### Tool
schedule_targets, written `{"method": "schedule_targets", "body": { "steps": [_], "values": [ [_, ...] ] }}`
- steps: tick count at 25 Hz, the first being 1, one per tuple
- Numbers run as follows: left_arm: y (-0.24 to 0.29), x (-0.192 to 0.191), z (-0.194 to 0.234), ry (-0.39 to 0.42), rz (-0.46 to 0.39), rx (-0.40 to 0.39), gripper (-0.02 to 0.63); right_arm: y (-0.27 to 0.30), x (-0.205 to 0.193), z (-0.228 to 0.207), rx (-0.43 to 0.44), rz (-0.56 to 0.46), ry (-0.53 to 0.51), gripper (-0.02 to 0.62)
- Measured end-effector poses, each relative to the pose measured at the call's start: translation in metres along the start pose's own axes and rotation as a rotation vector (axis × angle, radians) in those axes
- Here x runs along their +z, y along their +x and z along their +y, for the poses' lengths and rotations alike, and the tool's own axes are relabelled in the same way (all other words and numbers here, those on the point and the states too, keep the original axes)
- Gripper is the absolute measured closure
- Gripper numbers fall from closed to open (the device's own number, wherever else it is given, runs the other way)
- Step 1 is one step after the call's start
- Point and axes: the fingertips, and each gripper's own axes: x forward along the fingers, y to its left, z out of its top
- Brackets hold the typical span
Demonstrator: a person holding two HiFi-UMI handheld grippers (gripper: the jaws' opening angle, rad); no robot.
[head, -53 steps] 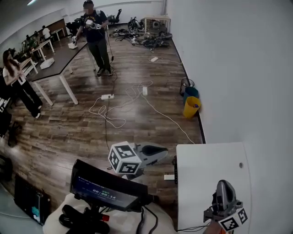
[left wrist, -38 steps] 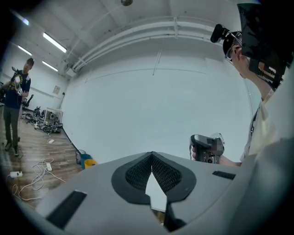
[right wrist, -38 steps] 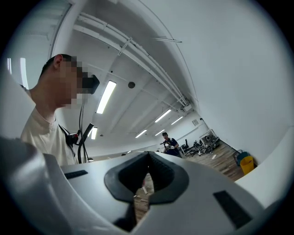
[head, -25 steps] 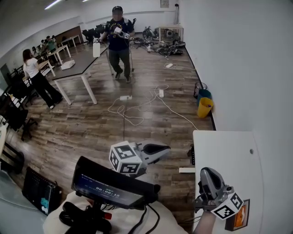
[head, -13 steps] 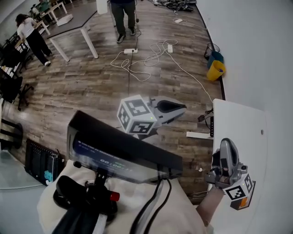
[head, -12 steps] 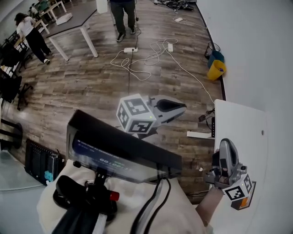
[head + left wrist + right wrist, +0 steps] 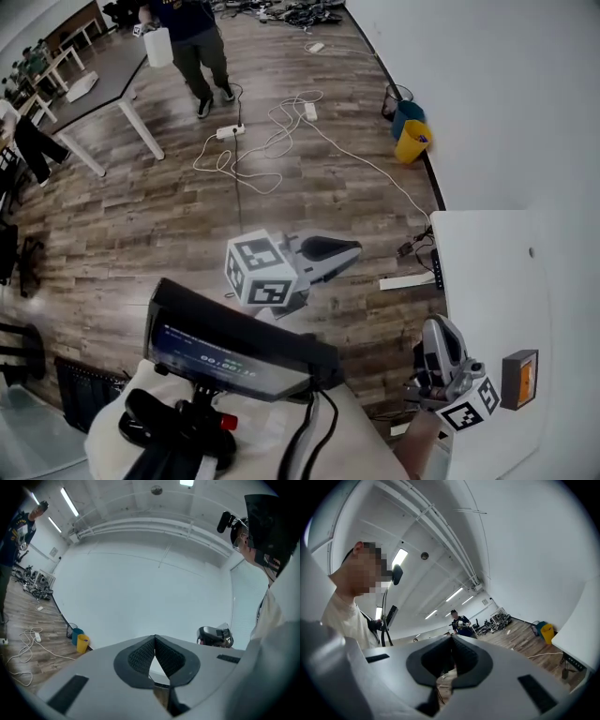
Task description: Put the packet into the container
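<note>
Right tongs (image 7: 434, 330) – shut and empty, like the left tongs (image 7: 349, 251) – are nearer the box (image 7: 518, 378), just to their right on the table (image 7: 487, 262).

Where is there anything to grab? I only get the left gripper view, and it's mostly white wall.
Observer: The head view shows a small orange-fronted box on the white table, just to the right of the right gripper in that picture.
Operator: Is that gripper already holding something?
Observer: No. The right gripper view shows its jaws shut, with nothing between them.
</note>
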Motion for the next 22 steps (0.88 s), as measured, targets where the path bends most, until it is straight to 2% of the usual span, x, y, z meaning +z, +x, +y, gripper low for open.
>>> {"method": "schedule_targets", "body": {
  "steps": [4,8,11,15,18,22],
  "values": [
    [-0.007,0.005,-0.02,0.002,-0.01,-0.036,0.595,-0.019,0.001,0.019,-0.034,-0.042,-0.013,0.578],
    [-0.018,0.001,-0.058,0.031,0.004,-0.059,0.595,-0.049,-0.009,0.048,-0.051,-0.07,-0.017,0.578],
    [-0.044,-0.011,-0.099,0.043,0.011,-0.057,0.595,-0.076,-0.031,0.081,-0.032,-0.086,0.006,0.578],
    [-0.087,-0.038,-0.13,0.044,0.047,-0.02,0.595,-0.088,-0.064,0.107,0.018,-0.105,0.088,0.578],
    [-0.121,-0.052,-0.133,0.095,0.083,0.033,0.595,-0.077,-0.085,0.119,0.064,-0.094,0.117,0.578],
    [-0.162,-0.042,-0.107,0.07,0.025,0.095,0.595,-0.046,-0.097,0.135,0.107,-0.053,0.084,0.578]
  ]
}}
